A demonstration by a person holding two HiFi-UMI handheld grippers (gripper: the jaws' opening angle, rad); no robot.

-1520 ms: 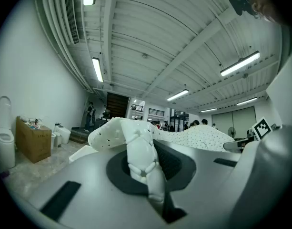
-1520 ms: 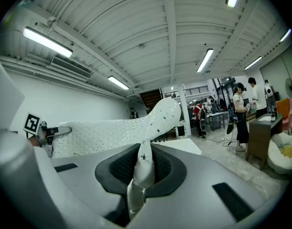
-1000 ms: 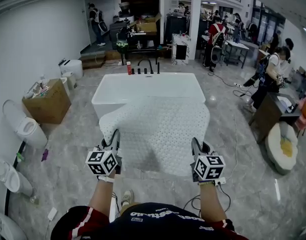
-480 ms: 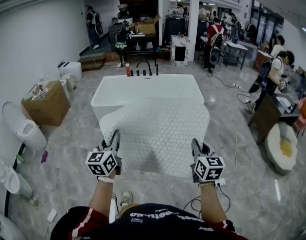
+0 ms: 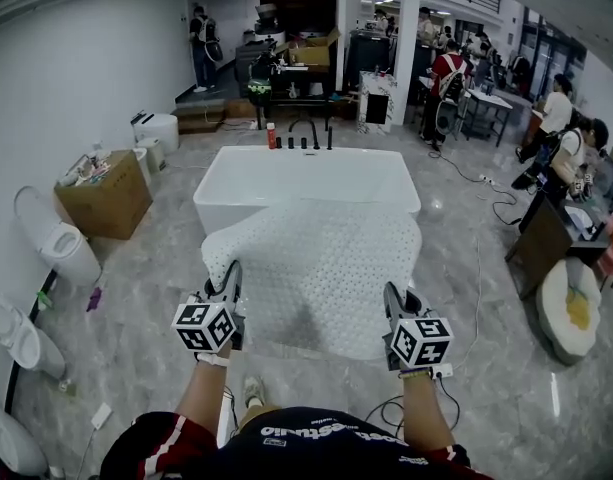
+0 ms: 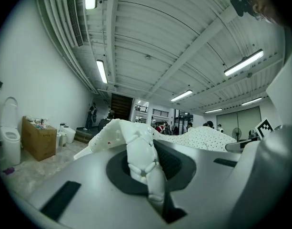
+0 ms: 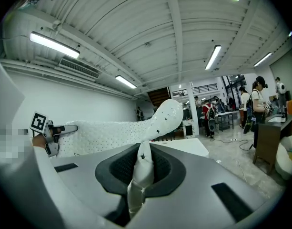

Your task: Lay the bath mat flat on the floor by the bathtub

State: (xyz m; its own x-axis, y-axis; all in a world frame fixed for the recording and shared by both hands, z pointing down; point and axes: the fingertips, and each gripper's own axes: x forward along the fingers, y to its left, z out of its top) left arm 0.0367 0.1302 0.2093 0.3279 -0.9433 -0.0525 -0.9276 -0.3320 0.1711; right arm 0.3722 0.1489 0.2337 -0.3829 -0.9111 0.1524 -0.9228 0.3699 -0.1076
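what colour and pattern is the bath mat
The bath mat is white, dotted all over with small holes; the head view shows it best.

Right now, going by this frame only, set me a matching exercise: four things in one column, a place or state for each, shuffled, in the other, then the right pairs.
Things:
1. bath mat
2. bathtub
3. cardboard box
4. red bottle

Places or states:
A. by the white wall, left of the tub
B. at the tub's far end
C. near edge clamped in the left gripper and right gripper
D. white, just beyond the mat

Pairs: 1-C, 2-D, 3-A, 4-B
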